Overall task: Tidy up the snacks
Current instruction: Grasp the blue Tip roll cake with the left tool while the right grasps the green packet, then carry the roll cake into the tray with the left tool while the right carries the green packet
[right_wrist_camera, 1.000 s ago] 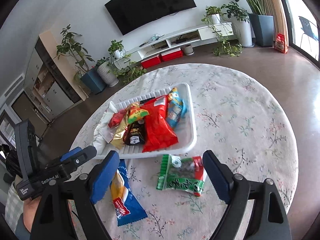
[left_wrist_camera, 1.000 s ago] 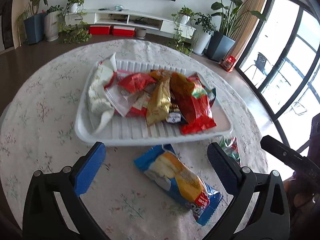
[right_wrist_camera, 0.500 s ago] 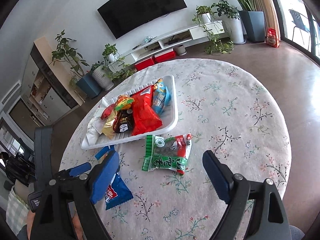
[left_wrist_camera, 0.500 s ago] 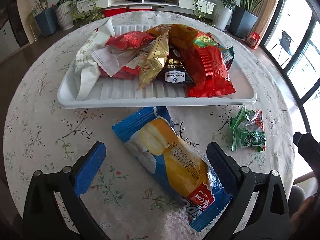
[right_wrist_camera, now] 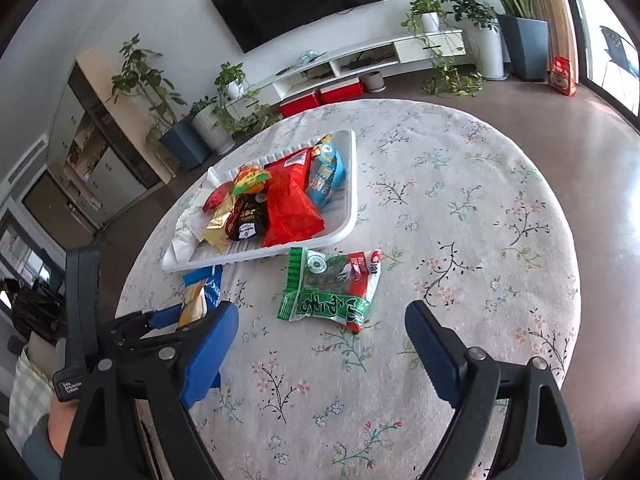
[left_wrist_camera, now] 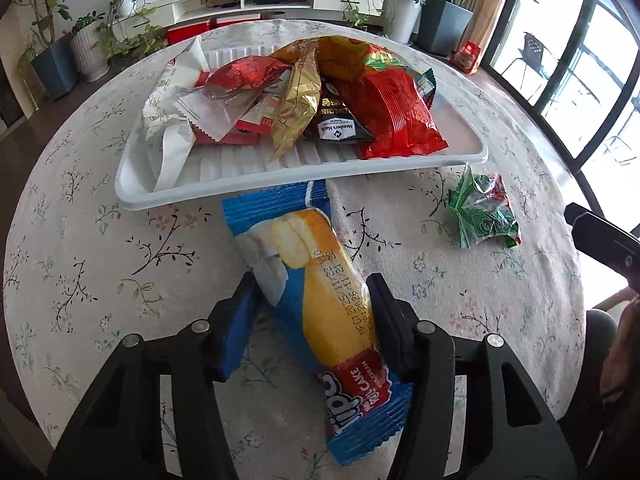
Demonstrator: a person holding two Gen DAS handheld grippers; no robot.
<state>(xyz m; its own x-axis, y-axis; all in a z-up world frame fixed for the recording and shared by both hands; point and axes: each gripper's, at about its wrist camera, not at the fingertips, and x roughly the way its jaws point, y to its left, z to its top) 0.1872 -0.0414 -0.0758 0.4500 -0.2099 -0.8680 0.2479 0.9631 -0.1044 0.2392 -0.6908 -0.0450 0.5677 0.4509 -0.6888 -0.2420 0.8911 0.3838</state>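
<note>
Left gripper (left_wrist_camera: 310,312) apparently pinches the blue-and-yellow cake packet (left_wrist_camera: 320,292), wrapper bulging.

**Snacks around the white tray**

The white tray (left_wrist_camera: 280,188) holds a heap of packets, a red bag (left_wrist_camera: 394,114) topmost. A blue-and-yellow cake packet (left_wrist_camera: 320,280) lies flat, its far end tucked under the tray's near rim. A crumpled green-and-red packet (right_wrist_camera: 330,290) lies just beside the tray's near corner.
</note>
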